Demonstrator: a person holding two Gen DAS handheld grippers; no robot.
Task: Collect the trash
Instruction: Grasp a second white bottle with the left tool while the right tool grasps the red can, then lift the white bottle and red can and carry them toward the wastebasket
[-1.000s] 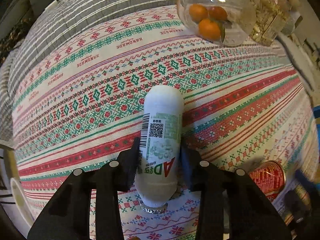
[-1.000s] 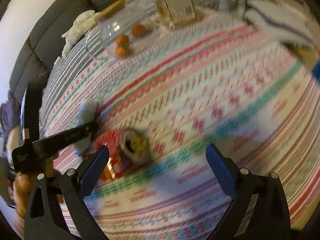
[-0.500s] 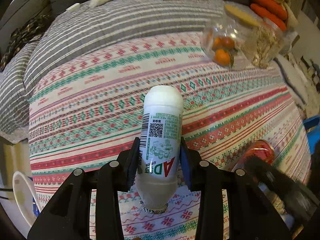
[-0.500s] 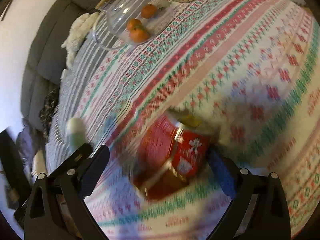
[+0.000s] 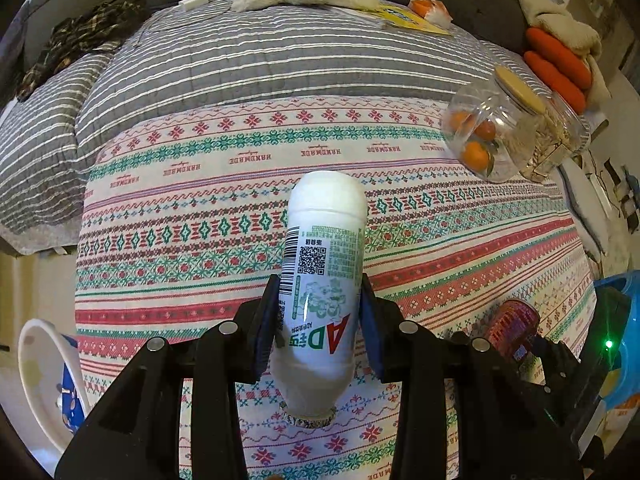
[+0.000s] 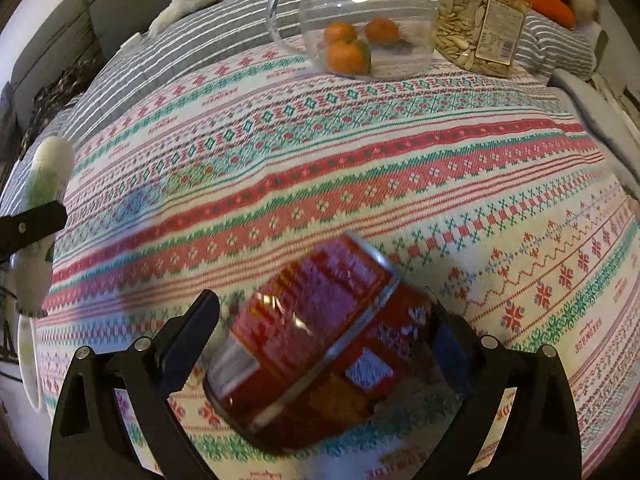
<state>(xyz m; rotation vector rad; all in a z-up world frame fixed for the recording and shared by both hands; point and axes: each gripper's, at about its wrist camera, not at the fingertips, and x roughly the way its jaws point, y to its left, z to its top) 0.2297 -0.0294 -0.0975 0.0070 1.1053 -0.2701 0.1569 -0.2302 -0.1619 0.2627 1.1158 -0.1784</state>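
Patterned cloth [image 6: 400, 168] in red, green and white bands covers the bed, with a grey striped quilt [image 5: 256, 60] behind it and a dark sofa at the far edge. Far on the cloth stand a clear jar of oranges [image 6: 360, 28] and a jar of seeds [image 6: 480, 20]; neither is taken for trash

Between the pads of the right tool [image 6: 324, 356] lies a red can [image 6: 320, 352], tilted, its long axis running from near left to far right, its rim toward the far right. The can is blurred. The left pad appears to stand slightly clear of the can's side, while the right pad is masked by the can's body, so it cannot be told whether the can is pressed or only straddled. It is judged that the coming move turns on this: the jaws must meet the can across its round wall, not along its length, and the right hand is plainly the nearer one

The left tool [image 5: 320, 320] is clamped on a white bottle [image 5: 324, 280], its neck toward the camera and its base pointing away, held clear above the cloth. In the left view the can [image 5: 512, 328] is seen low at the right, beside a blue bin rim [image 5: 624, 288], which is judged the likely place for the trash
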